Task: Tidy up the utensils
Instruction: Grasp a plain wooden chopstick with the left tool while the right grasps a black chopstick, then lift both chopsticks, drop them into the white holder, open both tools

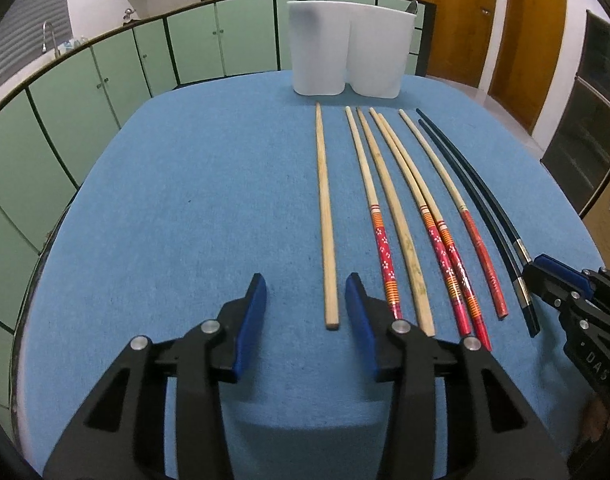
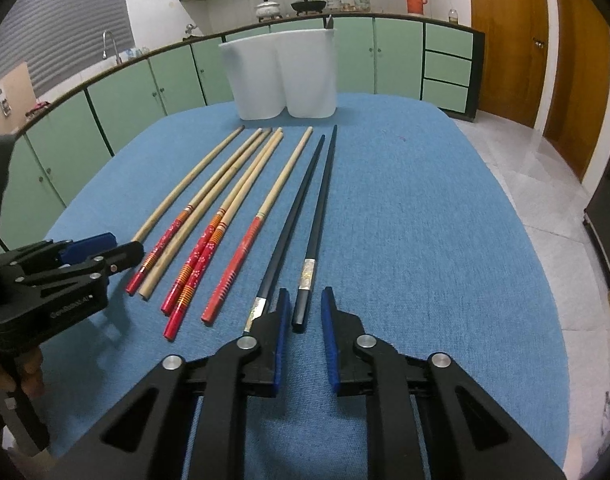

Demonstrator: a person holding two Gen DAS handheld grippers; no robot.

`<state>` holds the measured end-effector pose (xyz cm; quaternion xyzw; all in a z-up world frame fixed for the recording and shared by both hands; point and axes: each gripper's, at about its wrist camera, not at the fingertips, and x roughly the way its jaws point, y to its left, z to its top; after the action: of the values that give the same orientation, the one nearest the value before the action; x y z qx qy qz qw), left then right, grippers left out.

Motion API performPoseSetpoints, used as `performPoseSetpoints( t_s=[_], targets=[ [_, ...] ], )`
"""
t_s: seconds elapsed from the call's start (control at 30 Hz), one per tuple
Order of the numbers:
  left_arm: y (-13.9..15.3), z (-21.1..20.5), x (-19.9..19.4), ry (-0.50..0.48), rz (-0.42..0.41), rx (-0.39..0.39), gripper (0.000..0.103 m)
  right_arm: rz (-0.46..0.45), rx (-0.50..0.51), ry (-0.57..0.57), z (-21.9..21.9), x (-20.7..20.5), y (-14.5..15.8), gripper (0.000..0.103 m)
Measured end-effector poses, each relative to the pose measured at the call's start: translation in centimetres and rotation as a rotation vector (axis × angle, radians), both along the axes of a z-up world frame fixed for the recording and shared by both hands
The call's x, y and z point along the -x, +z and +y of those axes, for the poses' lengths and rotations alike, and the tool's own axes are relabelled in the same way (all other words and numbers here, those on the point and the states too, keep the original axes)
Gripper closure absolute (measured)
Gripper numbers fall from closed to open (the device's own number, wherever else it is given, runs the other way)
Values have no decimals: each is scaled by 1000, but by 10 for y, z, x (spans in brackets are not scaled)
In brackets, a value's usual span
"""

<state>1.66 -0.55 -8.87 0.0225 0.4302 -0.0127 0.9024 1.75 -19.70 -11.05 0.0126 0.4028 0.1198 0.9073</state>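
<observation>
Several chopsticks lie side by side on the blue table: a plain wooden one at the left, several red-handled ones, another plain one among them, and two black ones at the right. My left gripper is open, its jaws either side of the plain wooden chopstick's near end. My right gripper is open, with the right black chopstick's near end between its jaws. The left black chopstick passes under its left finger. A white two-compartment holder stands at the far edge.
The holder has a dark utensil tip showing above its right compartment. Green kitchen cabinets curve behind the table. Wooden doors and tiled floor lie to the right. The table's left half is bare blue cloth.
</observation>
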Motion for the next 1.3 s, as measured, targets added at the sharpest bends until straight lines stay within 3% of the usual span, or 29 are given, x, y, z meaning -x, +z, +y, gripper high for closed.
performPoseSetpoints(
  t_s=[0.07, 0.1, 0.27, 0.4, 0.7, 0.9, 1.3],
  targets=[
    [1, -3, 3, -11, -7, -1, 85, 1, -5, -8, -1, 0, 0, 95],
    [1, -5, 4, -18, -8, 3, 97, 2, -10, -10, -1, 0, 0, 95],
    [6, 0, 4, -25, 2, 50, 97, 3, -24, -15, -7, 0, 5, 96],
    [25, 4, 7, -30, -37, 52, 97, -29, -31, -19, -14, 0, 25, 96],
    [109, 8, 14, -61, -240, 43, 97, -166, -40, -4, -29, 0, 91, 96],
    [164, 11, 2, -80, -364, 88, 97, -252, -119, 17, -45, -12, 138, 97],
    [216, 9, -33, -143, -445, 160, 97, -319, -199, 143, -48, -55, 208, 97]
  ],
)
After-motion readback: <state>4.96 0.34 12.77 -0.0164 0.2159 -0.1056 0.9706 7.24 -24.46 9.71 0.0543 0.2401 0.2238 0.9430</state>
